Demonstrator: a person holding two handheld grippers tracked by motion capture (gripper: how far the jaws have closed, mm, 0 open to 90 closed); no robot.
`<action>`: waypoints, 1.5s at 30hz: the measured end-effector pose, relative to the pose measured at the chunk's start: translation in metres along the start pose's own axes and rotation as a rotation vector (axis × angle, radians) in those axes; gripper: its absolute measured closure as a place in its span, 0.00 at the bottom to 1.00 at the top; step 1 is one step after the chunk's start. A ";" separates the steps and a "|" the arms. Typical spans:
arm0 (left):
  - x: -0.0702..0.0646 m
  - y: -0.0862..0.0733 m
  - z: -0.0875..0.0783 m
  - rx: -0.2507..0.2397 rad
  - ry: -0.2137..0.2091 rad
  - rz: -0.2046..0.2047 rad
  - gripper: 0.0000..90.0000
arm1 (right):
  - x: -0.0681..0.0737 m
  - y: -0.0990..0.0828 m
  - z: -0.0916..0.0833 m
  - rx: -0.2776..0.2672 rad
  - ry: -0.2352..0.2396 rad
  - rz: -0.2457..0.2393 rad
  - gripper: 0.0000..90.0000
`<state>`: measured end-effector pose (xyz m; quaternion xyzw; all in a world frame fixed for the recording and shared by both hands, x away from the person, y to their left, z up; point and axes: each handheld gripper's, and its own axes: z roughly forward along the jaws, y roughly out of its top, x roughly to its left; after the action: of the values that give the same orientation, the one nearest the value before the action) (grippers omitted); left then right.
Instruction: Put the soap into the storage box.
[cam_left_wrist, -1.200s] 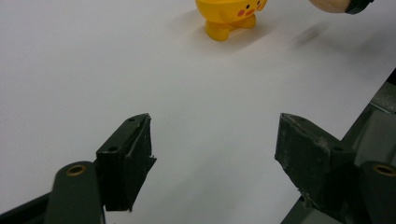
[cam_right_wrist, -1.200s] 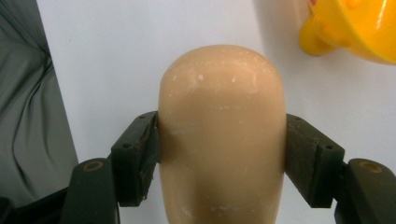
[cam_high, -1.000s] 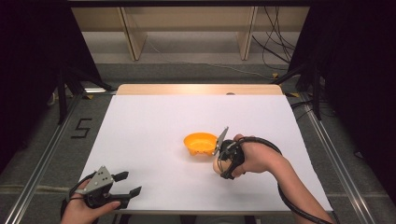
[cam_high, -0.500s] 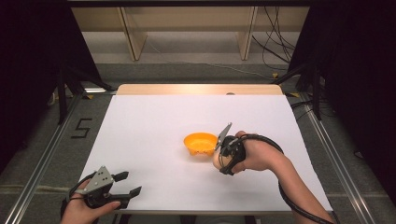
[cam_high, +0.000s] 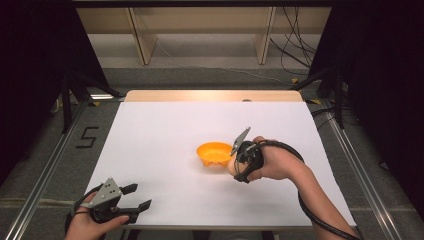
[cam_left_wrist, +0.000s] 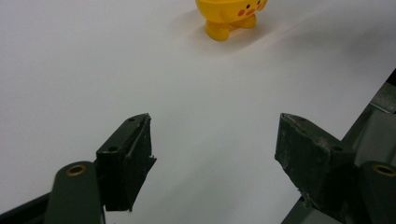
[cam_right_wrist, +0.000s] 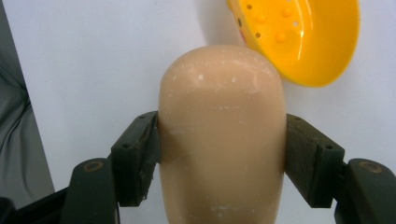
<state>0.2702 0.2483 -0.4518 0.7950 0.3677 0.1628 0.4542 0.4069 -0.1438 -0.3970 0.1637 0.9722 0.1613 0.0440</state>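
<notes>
An orange bowl with small feet and a painted face stands near the middle of the white table; its holed inside shows in the right gripper view and its face in the left gripper view. My right gripper sits just right of the bowl, shut on a pale tan rounded bar, soap-like, held between both pads. My left gripper rests at the table's near left edge, open with nothing between its fingers.
The white table top has a wooden strip along its far edge. Metal rails run along both sides on the grey floor, a "5" marked at the left. Shelving legs and cables lie beyond the table.
My right gripper with the tan bar has shifted slightly down and toward the near side beside the bowl. The left gripper has barely moved.
</notes>
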 end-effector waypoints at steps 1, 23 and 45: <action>0.000 0.000 0.000 0.000 0.000 0.000 0.30 | 0.001 0.000 -0.001 0.011 -0.011 0.033 0.38; 0.000 0.000 0.000 -0.008 -0.009 -0.002 0.30 | -0.009 0.007 -0.006 -0.070 -0.031 0.023 0.38; 0.001 0.000 0.000 -0.003 -0.008 0.005 0.30 | -0.016 0.013 -0.008 -0.120 -0.055 0.026 0.38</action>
<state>0.2707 0.2492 -0.4516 0.7958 0.3635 0.1612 0.4567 0.4244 -0.1399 -0.3847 0.1778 0.9570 0.2155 0.0783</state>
